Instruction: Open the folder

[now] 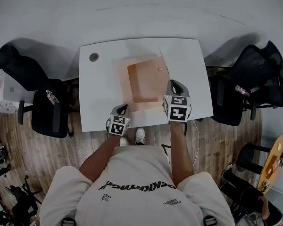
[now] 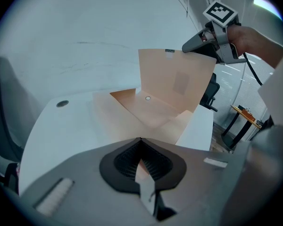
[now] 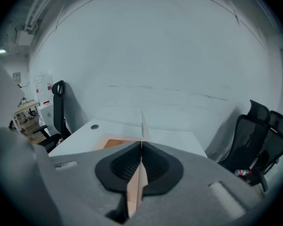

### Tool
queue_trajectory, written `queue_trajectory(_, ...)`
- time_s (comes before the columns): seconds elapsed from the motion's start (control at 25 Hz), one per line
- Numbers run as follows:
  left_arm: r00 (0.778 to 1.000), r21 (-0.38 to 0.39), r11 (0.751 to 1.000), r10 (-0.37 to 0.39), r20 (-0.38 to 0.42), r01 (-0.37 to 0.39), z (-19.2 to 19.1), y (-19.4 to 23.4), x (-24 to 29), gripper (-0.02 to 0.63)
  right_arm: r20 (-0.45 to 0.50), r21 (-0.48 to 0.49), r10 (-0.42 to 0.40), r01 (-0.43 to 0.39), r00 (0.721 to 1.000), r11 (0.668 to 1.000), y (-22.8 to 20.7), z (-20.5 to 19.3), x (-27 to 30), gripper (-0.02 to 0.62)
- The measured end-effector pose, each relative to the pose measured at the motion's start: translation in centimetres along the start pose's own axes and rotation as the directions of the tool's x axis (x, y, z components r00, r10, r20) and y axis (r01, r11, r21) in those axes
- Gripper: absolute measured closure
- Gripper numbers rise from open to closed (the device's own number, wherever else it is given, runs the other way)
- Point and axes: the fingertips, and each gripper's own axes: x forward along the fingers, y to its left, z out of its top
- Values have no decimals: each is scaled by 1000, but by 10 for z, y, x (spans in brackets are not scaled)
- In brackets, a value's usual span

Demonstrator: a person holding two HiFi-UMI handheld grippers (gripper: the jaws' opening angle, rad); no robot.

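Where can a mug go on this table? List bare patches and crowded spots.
Bare: the table's left strip between its edge and the folder, nearer than the cable hole; the right strip beyond the lifted cover. Crowded: the near side, where the left hand-held gripper and right hand-held gripper clamp the folder.

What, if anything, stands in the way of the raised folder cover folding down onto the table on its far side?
Nothing visible does. The folder cover stands upright, pinched in the right gripper, and only bare table lies beyond it.
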Motion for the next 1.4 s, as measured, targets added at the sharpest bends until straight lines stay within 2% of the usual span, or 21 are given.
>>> queue_trajectory(1.4, 999, 18, 1000, -24, -27, 25, 4, -5, -4, 614, -27, -50, -109, 107, 994, 993, -59, -13, 10, 591)
